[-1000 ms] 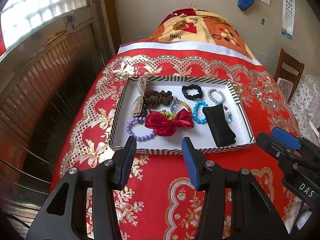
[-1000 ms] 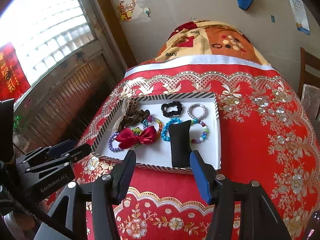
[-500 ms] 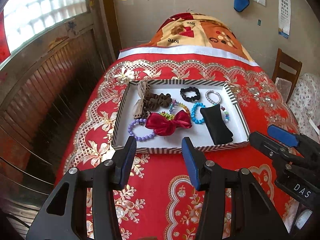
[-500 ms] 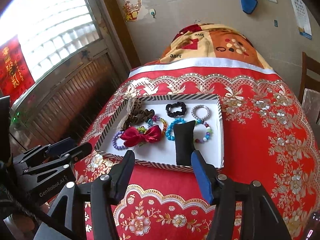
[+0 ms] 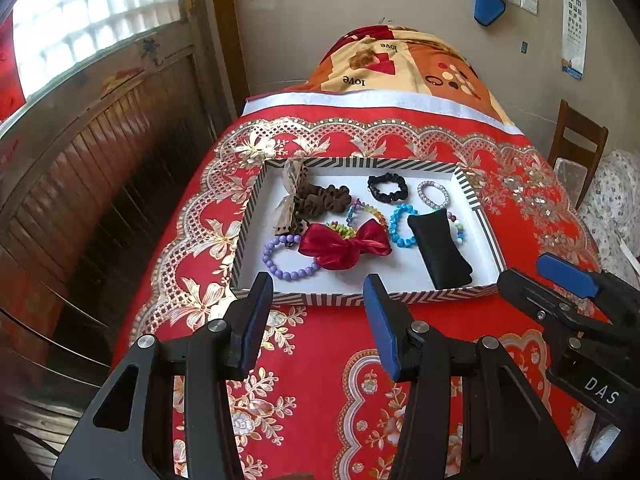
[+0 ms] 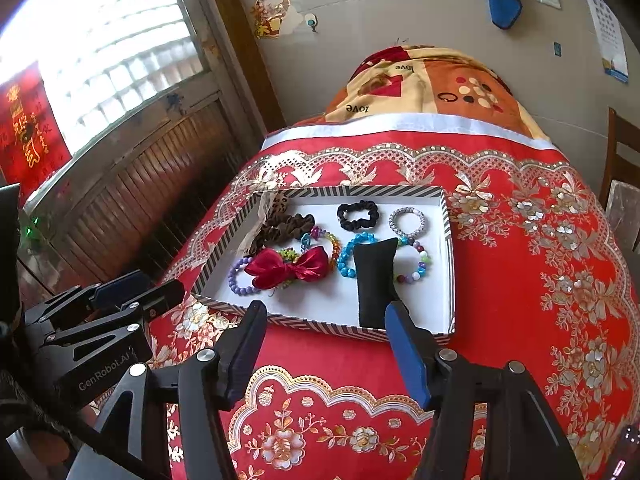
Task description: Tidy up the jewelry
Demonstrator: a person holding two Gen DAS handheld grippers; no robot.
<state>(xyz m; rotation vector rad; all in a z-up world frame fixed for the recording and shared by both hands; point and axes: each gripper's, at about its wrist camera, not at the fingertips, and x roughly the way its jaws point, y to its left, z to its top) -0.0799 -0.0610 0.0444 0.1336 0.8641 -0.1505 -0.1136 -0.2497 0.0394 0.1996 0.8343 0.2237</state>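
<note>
A striped-edged white tray (image 5: pixel 486 230) (image 6: pixel 448 280) lies on the red flowered cloth. It holds a red bow (image 5: pixel 346 245) (image 6: pixel 288 266), a purple bead bracelet (image 5: pixel 286 262), a brown scrunchie (image 5: pixel 322 200), a black scrunchie (image 5: pixel 387 188) (image 6: pixel 357 215), a blue bead bracelet (image 5: pixel 400 224), a silver bracelet (image 5: pixel 432 195) and a black cushion (image 5: pixel 440 248) (image 6: pixel 376 280). My left gripper (image 5: pixel 318 286) hovers open just short of the tray's near rim, empty. My right gripper (image 6: pixel 324 312) hangs over the near rim, its jaws opening with nothing between them.
The cloth-covered table (image 5: pixel 320 360) has a wooden window wall (image 5: pixel 100 152) to its left and a folded patterned blanket (image 5: pixel 400 68) at its far end. A wooden chair (image 5: pixel 576 148) stands at the right. Bare cloth lies between the tray and me.
The right gripper's jaws have spread a little wider. In both views the tray has slid slightly down the picture; nothing in the tray has moved.
</note>
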